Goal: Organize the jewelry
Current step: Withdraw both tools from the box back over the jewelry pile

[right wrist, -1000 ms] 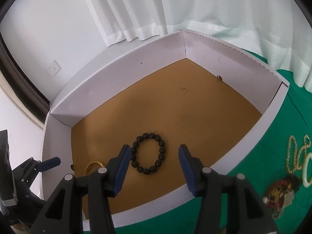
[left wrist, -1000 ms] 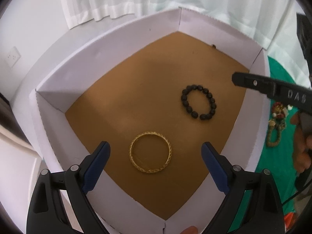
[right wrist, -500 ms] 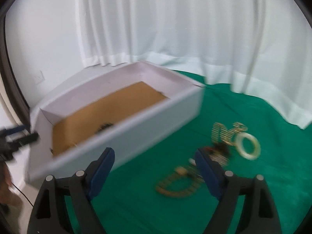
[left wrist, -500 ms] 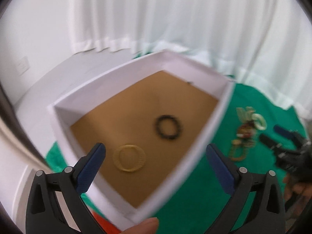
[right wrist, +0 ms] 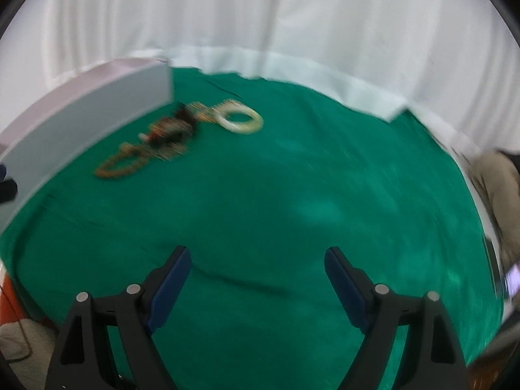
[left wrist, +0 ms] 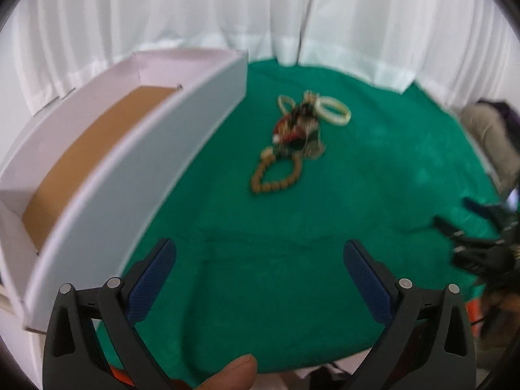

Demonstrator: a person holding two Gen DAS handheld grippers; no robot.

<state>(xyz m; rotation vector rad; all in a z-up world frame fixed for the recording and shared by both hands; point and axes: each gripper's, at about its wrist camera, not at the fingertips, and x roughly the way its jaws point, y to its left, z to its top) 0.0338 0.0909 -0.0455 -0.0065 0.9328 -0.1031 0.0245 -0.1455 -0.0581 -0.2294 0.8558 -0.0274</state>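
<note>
Both tongs empty over the green cloth [right wrist: 292, 195]: left gripper [left wrist: 260, 260] jaws wide, right gripper [right wrist: 255, 266] jaws wide too, w/ nothing between. We see the jewelry pile [left wrist: 297, 126] tangled beside the box [left wrist: 156, 149]; ring [right wrist: 240, 118] at its edge, bead loop [left wrist: 276, 175] nearest us. Risk: one pinch drags several linked pcs, or pads slip on the hard ring & snag cloth

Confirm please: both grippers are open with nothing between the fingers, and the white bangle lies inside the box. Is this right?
Not fully. The white bangle lies on the green cloth, outside the box, as the left wrist view shows. The rest stands: the left gripper and the right gripper are open with nothing between the fingers.
</note>
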